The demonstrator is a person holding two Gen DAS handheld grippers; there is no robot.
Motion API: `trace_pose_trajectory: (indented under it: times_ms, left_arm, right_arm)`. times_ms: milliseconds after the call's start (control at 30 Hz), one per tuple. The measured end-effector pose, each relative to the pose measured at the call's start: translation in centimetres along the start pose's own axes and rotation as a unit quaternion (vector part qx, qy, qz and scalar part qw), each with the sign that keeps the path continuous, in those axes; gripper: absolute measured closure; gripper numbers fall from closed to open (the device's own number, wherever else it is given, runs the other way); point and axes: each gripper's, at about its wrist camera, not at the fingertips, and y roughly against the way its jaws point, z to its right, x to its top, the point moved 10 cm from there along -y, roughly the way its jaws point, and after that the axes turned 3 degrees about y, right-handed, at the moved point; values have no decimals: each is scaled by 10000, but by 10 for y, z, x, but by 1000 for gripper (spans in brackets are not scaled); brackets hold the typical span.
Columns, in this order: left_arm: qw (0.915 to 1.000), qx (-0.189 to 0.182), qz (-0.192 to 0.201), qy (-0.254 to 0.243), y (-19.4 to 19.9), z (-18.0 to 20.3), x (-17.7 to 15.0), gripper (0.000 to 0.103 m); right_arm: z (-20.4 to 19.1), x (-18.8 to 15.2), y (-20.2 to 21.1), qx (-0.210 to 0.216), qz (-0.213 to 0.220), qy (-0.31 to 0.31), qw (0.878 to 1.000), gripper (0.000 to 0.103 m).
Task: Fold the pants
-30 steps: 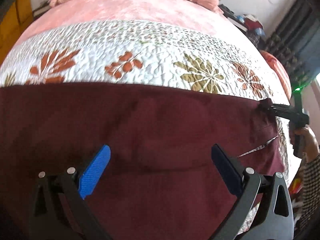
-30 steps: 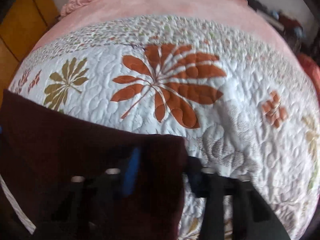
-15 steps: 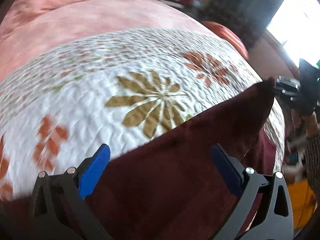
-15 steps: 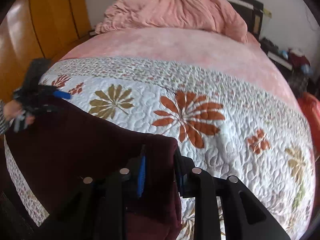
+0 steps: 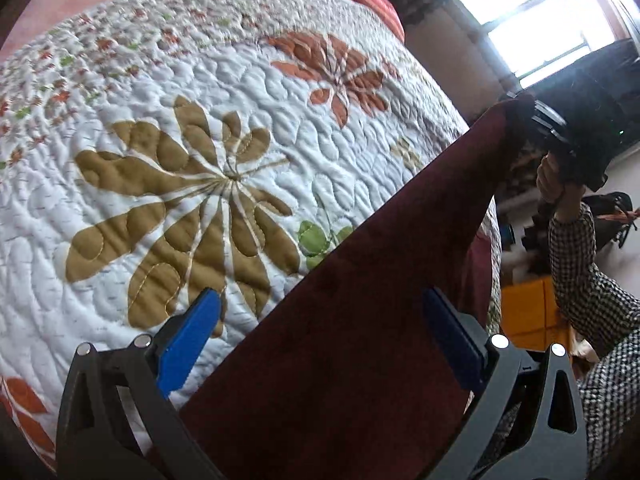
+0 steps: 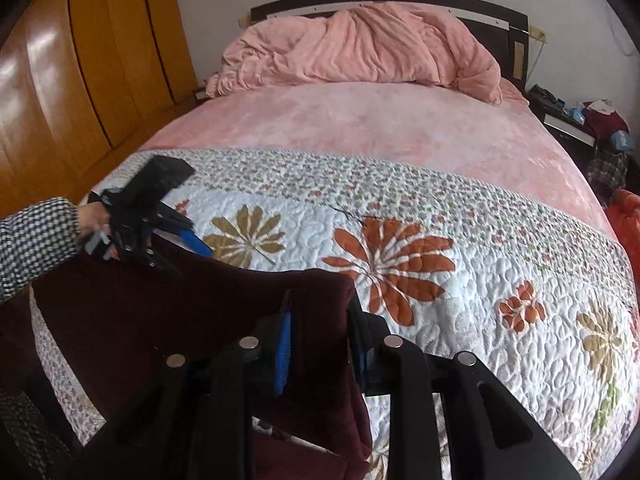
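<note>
Two grippers share the maroon pants [image 6: 168, 312]: your right gripper [image 6: 320, 344] has its jaws clamped on one corner of the cloth, lifted above the floral quilt [image 6: 460, 280] on the bed, while your left gripper [image 5: 320, 344] has its jaws wide apart with the cloth lying between them, gripping nothing. The taut top edge, the long axis here, runs from your left gripper straight out to the right one, so I judge the left is nearer the free end. No brand, label or legible writing shows.
</note>
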Motion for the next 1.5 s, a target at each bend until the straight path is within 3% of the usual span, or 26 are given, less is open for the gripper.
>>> trace_pose_trajectory:
  times_ms: [133,233,267,333,433,467,500,567,667,767,867,933,1133,1200,1267,1400,1500]
  left_arm:
    - [9999,-80,-88,15,3,-4,1,3]
    - [9998,54,165,91,15,-13,6,3]
    - [9995,-84,235,175,16,-14,7,3]
    - [9988,-382,60,305,13,-8,2,3]
    - [9976,-536,-438,88,0,4,-16,4]
    - [9983,-411,-425,-9,0,5,-20,15]
    - [9987,-341,-389,-32,1,4,-21,49]
    - [9985,-398,-367,124,3,2,-24,79]
    - [9999,-66,-114,88,14,1,-27,92]
    - [9971,687,316,120,37,4,-30,93]
    - [9766,1909,991,46,70,22,-38,93]
    - [9525,2776,1244,-154,82,49,-57,94]
    - [9075,3885,1346,-862,53,110,-122,93]
    - [9036,3959,1331,-955,34,117,-138,93]
    - [9051,3922,1369,-906,23,123,-152,93]
    - [9009,3896,1761,-750,16,144,-164,93]
    - [9084,3742,1712,-742,-1,157,-171,92]
  right_arm:
    - [-4,10,11,197,204,-61,9996,78]
    - [-8,17,22,266,333,28,9991,78]
    - [-9,19,24,275,356,29,9990,78]
    - [-10,22,29,299,411,41,9987,78]
    - [-9,26,33,320,496,-33,9983,78]
    - [-8,26,33,325,520,-75,9981,78]
    - [-7,26,34,330,535,-120,9980,78]
    - [-4,24,32,325,529,-214,9978,78]
    - [1,16,23,156,421,-298,9985,78]
    - [8,5,11,-44,327,-499,9982,78]
    - [10,-10,4,-207,340,-631,9972,78]
    - [5,-26,1,-355,315,-575,9972,77]
    - [-16,-84,3,-373,214,-651,9969,77]
    - [-23,-109,6,-384,113,-698,9968,77]
    - [-28,-129,10,-375,46,-781,9962,78]
    - [-31,-149,32,-419,154,-929,9947,79]
    - [-26,-155,48,-525,267,-1050,9927,79]
